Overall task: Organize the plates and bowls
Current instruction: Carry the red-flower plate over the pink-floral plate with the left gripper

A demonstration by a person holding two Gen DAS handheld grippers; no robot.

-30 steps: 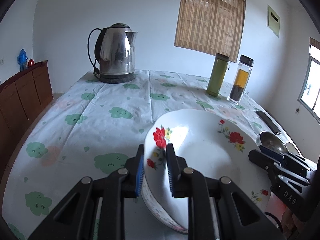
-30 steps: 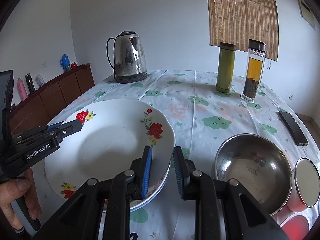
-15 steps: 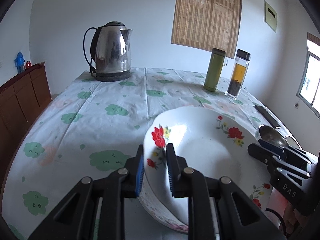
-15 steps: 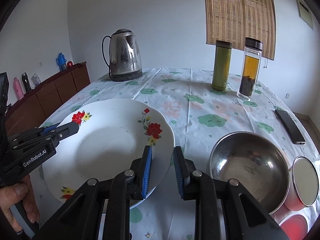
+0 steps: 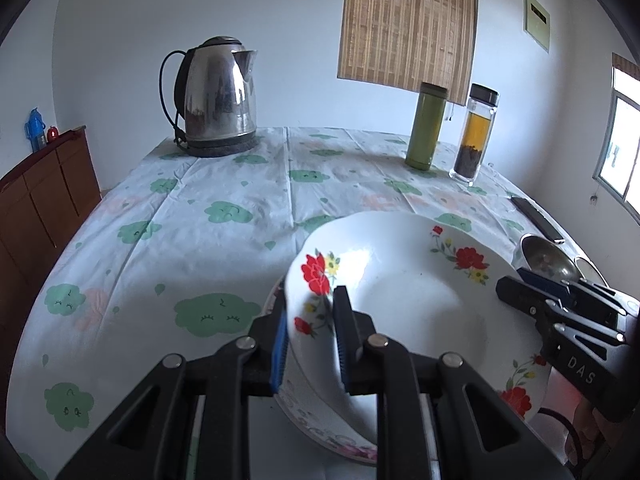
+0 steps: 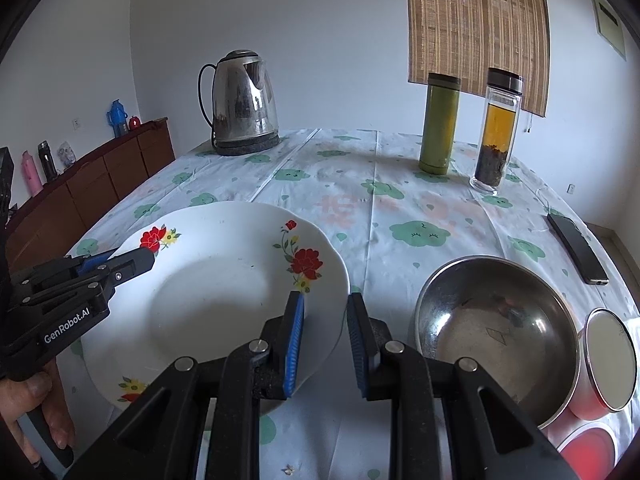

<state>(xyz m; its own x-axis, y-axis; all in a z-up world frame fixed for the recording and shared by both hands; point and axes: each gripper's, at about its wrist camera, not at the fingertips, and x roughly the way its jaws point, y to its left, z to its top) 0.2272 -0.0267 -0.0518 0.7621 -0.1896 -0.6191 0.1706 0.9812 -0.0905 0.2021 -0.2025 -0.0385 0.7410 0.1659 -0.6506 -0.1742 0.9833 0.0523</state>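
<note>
A: Plate [image 6: 216,292], white with red flowers: one on top, each gripper clamped on an opposite rim, above the clouded tablecloth [image 5: 192,232].

B: Left gripper [image 5: 310,340] and right gripper [image 6: 324,340] both pinching it?

A: Yes. A second plate [image 5: 320,420] peeks out beneath, mostly hidden.

B: Bowls?

A: One steel bowl [image 6: 496,332] at the right; beside it two red items, cut off.
</note>
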